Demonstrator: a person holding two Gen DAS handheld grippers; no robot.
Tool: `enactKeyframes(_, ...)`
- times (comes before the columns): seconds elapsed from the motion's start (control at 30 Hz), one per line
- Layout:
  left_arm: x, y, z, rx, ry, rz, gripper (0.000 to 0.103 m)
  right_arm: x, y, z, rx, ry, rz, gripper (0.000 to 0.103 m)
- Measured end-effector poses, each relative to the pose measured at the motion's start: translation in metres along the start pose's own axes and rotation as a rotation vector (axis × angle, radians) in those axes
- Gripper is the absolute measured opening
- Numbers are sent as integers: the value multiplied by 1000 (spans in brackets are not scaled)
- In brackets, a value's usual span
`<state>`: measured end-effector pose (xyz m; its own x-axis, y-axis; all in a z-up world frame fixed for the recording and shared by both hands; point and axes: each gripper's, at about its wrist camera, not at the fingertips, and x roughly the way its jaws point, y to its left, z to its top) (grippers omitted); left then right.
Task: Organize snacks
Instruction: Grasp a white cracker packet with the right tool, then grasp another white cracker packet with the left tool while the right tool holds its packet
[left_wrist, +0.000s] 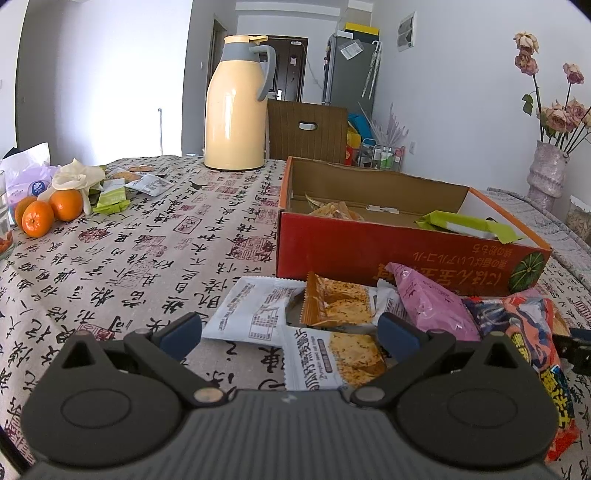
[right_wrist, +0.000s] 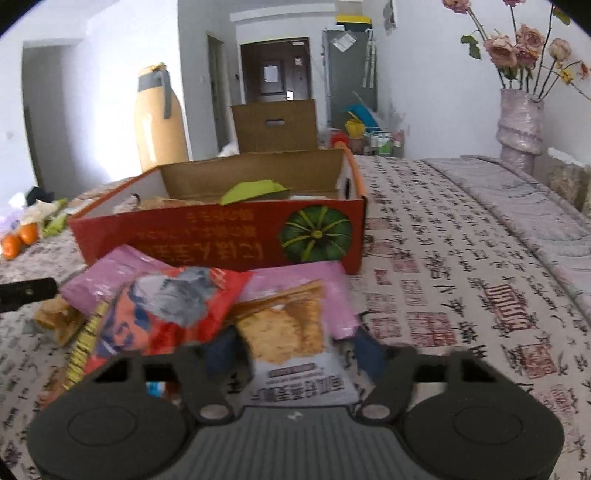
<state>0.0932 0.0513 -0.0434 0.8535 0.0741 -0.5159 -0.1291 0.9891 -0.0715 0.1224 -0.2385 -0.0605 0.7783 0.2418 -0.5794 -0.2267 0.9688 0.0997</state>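
- Crinkly foil, light and slippery: the white cracker packet (left_wrist: 314, 360) lies flat between the left gripper (left_wrist: 290, 334)'s spread jaws, untouched.
- Brittle crackers inside; take it by a sealed edge.
- A like cracker pack (right_wrist: 295, 343) sits between the right gripper (right_wrist: 295, 354)'s narrowed jaws; contact blurred, cannot tell.
- The red box (right_wrist: 221, 236) stands ahead.

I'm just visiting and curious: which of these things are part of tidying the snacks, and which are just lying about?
Part of the job:
red cardboard box
cracker packet
pink snack bag
green packet

Lying about:
yellow thermos jug
tangerines
vase of dried roses
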Motion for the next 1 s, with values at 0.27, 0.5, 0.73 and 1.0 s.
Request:
enactKeyframes(0.27, 0, 0, 0, 0, 7, 4, 103, -16, -4, -4, 33, -55, 5, 38)
enactKeyframes(0.5, 0, -3, 3, 31, 69, -11, 103, -36, -21, -2, 90, -123, -37, 38)
enactKeyframes(0.73, 4, -21, 3, 52, 134, -7, 103, -40, -32, -7, 120, -129, -50, 38)
enactKeyframes(1.0, 16, -34, 1, 57, 187, 25, 81, -40, -38, -13, 139, -124, -32, 38)
